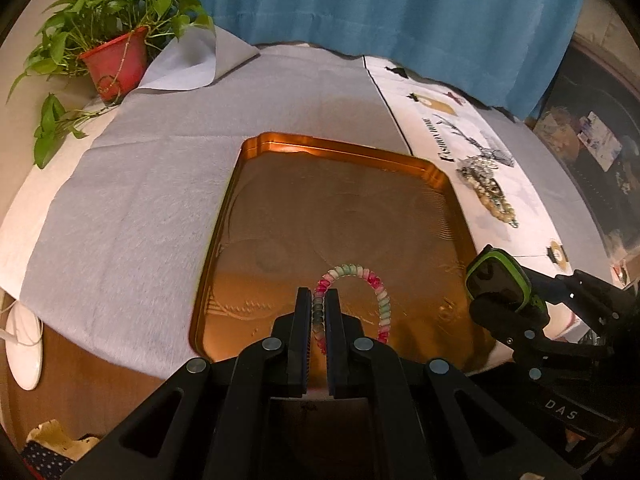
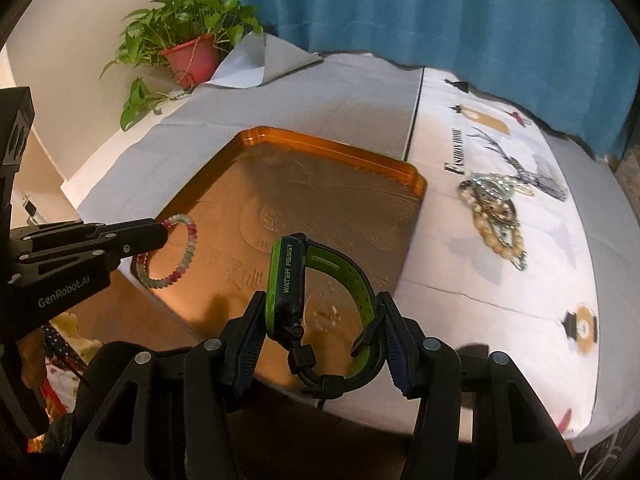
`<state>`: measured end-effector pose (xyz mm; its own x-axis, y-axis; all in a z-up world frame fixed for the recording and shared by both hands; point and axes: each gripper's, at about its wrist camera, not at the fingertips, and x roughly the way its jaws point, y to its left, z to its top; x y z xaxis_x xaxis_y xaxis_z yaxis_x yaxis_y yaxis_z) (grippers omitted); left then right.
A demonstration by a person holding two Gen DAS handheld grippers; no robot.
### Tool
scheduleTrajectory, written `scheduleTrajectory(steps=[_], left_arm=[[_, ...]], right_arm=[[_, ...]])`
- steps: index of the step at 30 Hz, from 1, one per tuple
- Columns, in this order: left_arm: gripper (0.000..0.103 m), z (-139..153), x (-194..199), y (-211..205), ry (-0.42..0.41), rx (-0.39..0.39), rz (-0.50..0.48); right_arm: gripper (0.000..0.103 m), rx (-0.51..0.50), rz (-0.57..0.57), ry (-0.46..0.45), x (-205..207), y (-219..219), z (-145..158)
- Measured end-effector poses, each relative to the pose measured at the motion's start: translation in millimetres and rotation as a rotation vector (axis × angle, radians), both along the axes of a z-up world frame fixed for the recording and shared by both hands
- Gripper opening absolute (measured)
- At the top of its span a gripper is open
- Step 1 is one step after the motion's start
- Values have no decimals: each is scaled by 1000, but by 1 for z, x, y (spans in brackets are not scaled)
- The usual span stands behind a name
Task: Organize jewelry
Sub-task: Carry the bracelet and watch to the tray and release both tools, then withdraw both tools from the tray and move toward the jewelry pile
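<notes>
My left gripper (image 1: pixel 319 300) is shut on a pink, white and green bead bracelet (image 1: pixel 366 276) and holds it over the near part of the copper tray (image 1: pixel 340 148). It also shows in the right wrist view (image 2: pixel 162 230), with the bracelet (image 2: pixel 188 256) at the tray's (image 2: pixel 336 146) near left corner. My right gripper (image 2: pixel 322 318) is shut on a black and green watch (image 2: pixel 288 276), held above the tray's near edge. The watch also shows in the left wrist view (image 1: pixel 500 280). A heap of pearl and metal jewelry (image 2: pixel 494 212) lies on the printed cloth right of the tray.
A potted plant (image 1: pixel 112 56) in a red pot stands at the table's far left corner. Grey felt (image 1: pixel 132 200) covers the table left of the tray. A white printed cloth (image 2: pixel 520 280) covers the right side. A blue curtain (image 1: pixel 380 0) hangs behind.
</notes>
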<state>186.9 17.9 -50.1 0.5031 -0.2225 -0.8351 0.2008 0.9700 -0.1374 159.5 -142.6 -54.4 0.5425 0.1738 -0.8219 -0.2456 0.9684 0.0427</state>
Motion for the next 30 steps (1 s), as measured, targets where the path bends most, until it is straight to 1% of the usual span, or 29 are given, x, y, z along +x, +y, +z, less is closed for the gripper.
scheduleTrajectory(steps=[5,10,12,13,14,15,16,17,18,19,20,23,27,30], left_arm=[[4,-11,19,-5,5,22,-3],[4,-15,32,-8,-2,41,-1],[5,-16,36,-9,-8,50,4],[7,-16,37,-9,-14,57,10],[15,-16,38,-9,-18,66,14],[26,-17,39,-8,-11,77,19],[65,-18,41,-8,3,92,30],[95,-20,41,-8,15,120,55],[98,-19,39,-6,6,131,72],[98,-18,35,-5,-12,136,85],[98,-17,31,-4,-15,143,87],[98,-19,19,-1,11,175,95],[98,-14,-13,0,12,201,103],[98,-5,-43,-1,1,206,113]], right_arm=[[55,-11,-4,10,19,-1,-11],[55,-18,-5,24,34,-1,-20],[57,-21,-4,26,38,0,-23],[59,-20,-3,26,38,1,-24],[65,-17,1,27,40,2,-24],[67,-15,3,25,41,3,-24],[69,-15,3,24,41,3,-24],[73,-19,6,27,41,4,-23],[75,-24,5,26,40,4,-22],[75,-27,6,26,38,4,-21],[76,-35,7,23,34,3,-19],[77,-74,5,19,17,1,-17],[77,-106,21,9,-18,0,-9],[77,-81,4,-8,-44,-5,4]])
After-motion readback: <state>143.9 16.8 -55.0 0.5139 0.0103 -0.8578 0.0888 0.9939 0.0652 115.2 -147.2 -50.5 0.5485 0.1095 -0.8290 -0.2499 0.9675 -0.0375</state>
